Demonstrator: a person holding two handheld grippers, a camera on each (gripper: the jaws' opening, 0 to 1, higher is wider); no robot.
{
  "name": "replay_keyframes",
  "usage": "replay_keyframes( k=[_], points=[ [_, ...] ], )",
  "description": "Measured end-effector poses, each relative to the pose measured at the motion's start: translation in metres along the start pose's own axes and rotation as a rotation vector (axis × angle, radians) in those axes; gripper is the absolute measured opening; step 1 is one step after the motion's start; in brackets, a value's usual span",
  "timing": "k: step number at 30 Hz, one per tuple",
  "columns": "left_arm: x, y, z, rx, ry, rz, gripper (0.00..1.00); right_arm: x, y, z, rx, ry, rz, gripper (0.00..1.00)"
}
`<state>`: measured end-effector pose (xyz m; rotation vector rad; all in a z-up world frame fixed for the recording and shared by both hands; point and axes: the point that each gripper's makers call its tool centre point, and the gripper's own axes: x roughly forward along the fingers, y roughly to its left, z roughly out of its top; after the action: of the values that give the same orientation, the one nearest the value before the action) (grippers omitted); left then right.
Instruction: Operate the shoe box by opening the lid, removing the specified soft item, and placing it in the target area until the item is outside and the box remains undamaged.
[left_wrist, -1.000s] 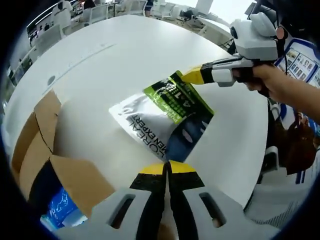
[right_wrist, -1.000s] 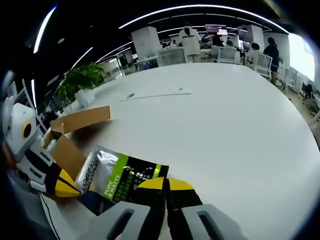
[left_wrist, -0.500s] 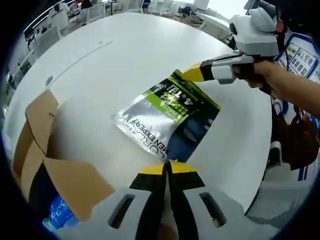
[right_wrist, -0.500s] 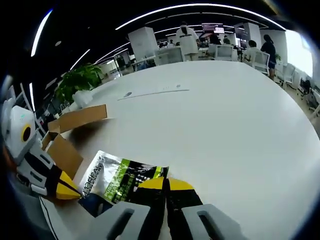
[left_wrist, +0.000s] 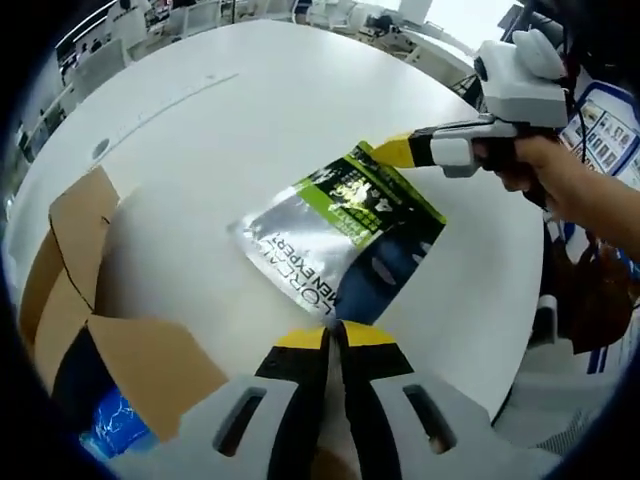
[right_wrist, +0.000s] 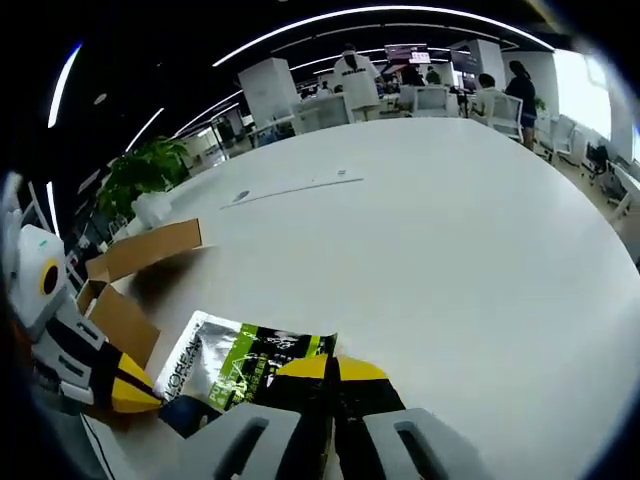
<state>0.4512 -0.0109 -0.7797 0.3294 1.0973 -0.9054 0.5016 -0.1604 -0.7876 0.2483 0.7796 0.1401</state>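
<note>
Pouch (left_wrist: 340, 245) comes first: you have one of it, a flat foil sachet with a silver panel, a lime-green panel and a dark blue corner, printed with block lettering. It lies on the white table (left_wrist: 250, 110), outside the box and just beside it. Its surface looks glossy and slightly crinkled.

One cardboard box (left_wrist: 90, 320) sits at the table's edge, plain brown and matte, with its flaps standing open. Through the opening you can see one bright blue item (left_wrist: 115, 440) inside, with white markings on it; I cannot tell what it is.

You hold two grippers, each with a grey-white body and black jaws tipped in yellow. Your left gripper (left_wrist: 335, 335) has its two jaws pressed together with nothing between them, and its tips sit just short of the pouch's dark blue corner. Your right gripper (right_wrist: 332, 368) has its jaws closed at the green top edge of the pouch, and the left gripper view shows those yellow tips meeting that edge as a pinch on the sachet. Your hand (left_wrist: 535, 170) wraps the right gripper's handle.

The tabletop is smooth, white and rounded in outline. One thin pale strip (right_wrist: 290, 188) lies across it farther out, and one small round disc (right_wrist: 240, 196) sits near that strip.

Beyond the table stand one leafy green plant (right_wrist: 140, 172), several white chairs (right_wrist: 430, 98) and several people (right_wrist: 352, 75).
</note>
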Motion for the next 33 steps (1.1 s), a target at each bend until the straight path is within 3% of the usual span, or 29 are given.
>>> replay_keyframes(
  k=[14, 33],
  points=[
    [-0.034, -0.011, 0.035, 0.024, -0.132, -0.050, 0.16, 0.002, -0.002, 0.001, 0.010, -0.005, -0.040, 0.00],
    [-0.077, 0.010, 0.023, 0.015, -0.213, -0.038, 0.24, 0.001, -0.002, 0.002, 0.082, -0.025, -0.113, 0.00]
  ],
)
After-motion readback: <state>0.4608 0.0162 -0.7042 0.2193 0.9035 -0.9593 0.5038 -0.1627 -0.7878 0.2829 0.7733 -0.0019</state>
